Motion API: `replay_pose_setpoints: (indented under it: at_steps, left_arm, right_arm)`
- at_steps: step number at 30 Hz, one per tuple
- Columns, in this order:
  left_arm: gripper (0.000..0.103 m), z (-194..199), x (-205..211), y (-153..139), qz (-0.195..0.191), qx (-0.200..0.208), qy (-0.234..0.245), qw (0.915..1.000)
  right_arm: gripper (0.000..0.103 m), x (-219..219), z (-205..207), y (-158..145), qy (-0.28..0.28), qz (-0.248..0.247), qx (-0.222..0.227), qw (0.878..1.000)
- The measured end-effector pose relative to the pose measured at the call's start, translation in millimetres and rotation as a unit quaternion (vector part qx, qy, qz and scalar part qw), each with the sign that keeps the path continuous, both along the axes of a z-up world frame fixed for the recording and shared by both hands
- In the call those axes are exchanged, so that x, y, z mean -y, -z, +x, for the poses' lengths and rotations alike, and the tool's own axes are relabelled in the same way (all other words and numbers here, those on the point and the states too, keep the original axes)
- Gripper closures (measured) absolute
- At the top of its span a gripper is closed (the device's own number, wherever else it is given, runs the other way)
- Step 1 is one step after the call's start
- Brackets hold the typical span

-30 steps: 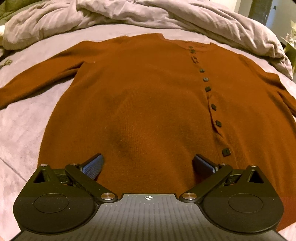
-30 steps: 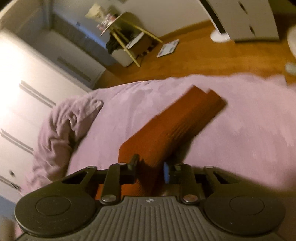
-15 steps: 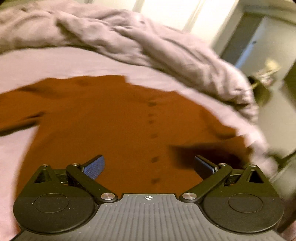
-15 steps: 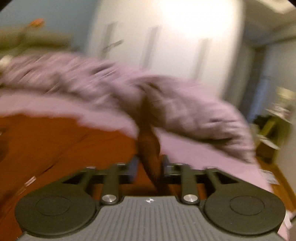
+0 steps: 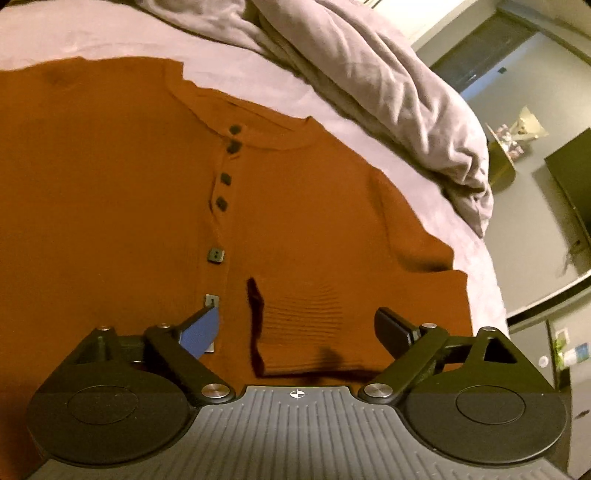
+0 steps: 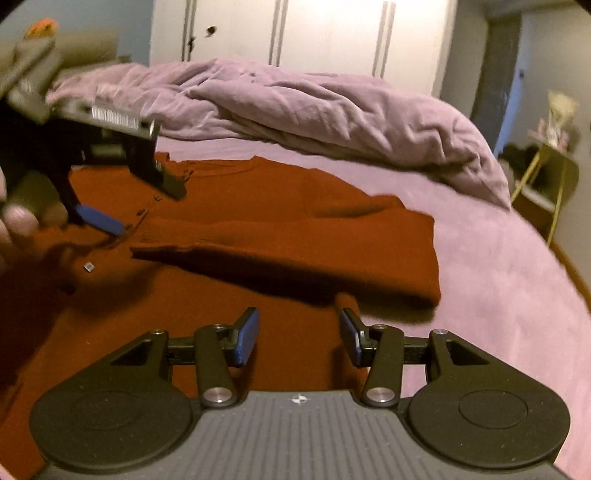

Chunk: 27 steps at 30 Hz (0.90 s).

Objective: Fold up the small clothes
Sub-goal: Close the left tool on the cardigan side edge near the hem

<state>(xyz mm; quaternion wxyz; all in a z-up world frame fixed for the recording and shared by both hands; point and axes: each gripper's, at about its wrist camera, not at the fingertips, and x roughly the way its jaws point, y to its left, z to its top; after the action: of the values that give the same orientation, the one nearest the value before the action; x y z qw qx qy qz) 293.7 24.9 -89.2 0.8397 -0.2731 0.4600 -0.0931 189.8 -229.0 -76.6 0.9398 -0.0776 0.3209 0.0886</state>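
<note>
One rust-brown knitted button cardigan (image 5: 129, 206) lies flat, neckline toward the frame's top, one sleeve (image 6: 295, 240) folded crosswise; left gripper (image 5: 299, 328) has just narrowed slightly and right gripper (image 6: 297, 332) gapes, both empty.

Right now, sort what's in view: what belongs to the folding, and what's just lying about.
Job: cardigan, its sleeve folded across the front, left gripper, right gripper.

Lying about: duvet, side table, wardrobe.

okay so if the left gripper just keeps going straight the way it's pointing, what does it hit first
Most likely the folded-over sleeve of the rust cardigan. The left gripper is open and angled down, with the sleeve's ribbed cuff lying between its fingertips. Depth is hard to judge, but nothing else lies in that line.
</note>
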Motion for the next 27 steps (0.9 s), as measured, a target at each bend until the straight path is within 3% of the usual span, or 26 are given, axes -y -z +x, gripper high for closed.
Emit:
replay_pose_setpoints:
  at_steps: [3, 8, 9, 10, 11, 12, 13, 15, 21, 27]
  left_arm:
    - [0.020, 1, 0, 3, -0.021, -0.007, 0.006, 0.9997]
    - [0.021, 8, 2, 11, -0.025, -0.017, 0.014, 0.9994]
    - [0.026, 10, 3, 12, -0.028, -0.017, 0.015, 0.9993]
    - [0.045, 12, 3, 12, -0.031, -0.018, 0.016, 0.9992]
    - [0.057, 15, 4, 13, -0.031, -0.025, 0.015, 0.9991]
    - [0.083, 18, 5, 15, -0.029, -0.035, 0.013, 0.9989]
    - [0.096, 21, 6, 17, -0.032, -0.046, 0.012, 0.9984]
    - [0.097, 25, 8, 17, -0.033, -0.050, 0.010, 0.9982]
    - [0.097, 18, -2, -34, -0.007, 0.041, 0.024, 0.9989]
    - [0.097, 15, -42, -63, 0.102, 0.088, 0.014, 0.9908]
  right_arm:
    - [0.057, 7, -9, -2, 0.011, 0.037, -0.011, 0.999]
    - [0.057, 12, -11, -3, 0.023, 0.085, -0.022, 0.996]
    - [0.057, 12, -11, -2, 0.025, 0.086, -0.024, 0.996]
    - [0.057, 11, -10, -2, 0.027, 0.087, -0.026, 0.995]
    - [0.057, 12, -10, -1, 0.029, 0.089, -0.028, 0.995]
    - [0.057, 12, -9, -1, 0.030, 0.093, -0.030, 0.995]
    - [0.057, 13, -8, -1, 0.033, 0.096, -0.033, 0.994]
    - [0.057, 16, -5, -1, 0.041, 0.106, -0.037, 0.993]
    - [0.055, 28, 12, -2, 0.069, 0.157, -0.048, 0.984]
    - [0.055, 34, 39, -1, 0.081, 0.231, -0.068, 0.967]
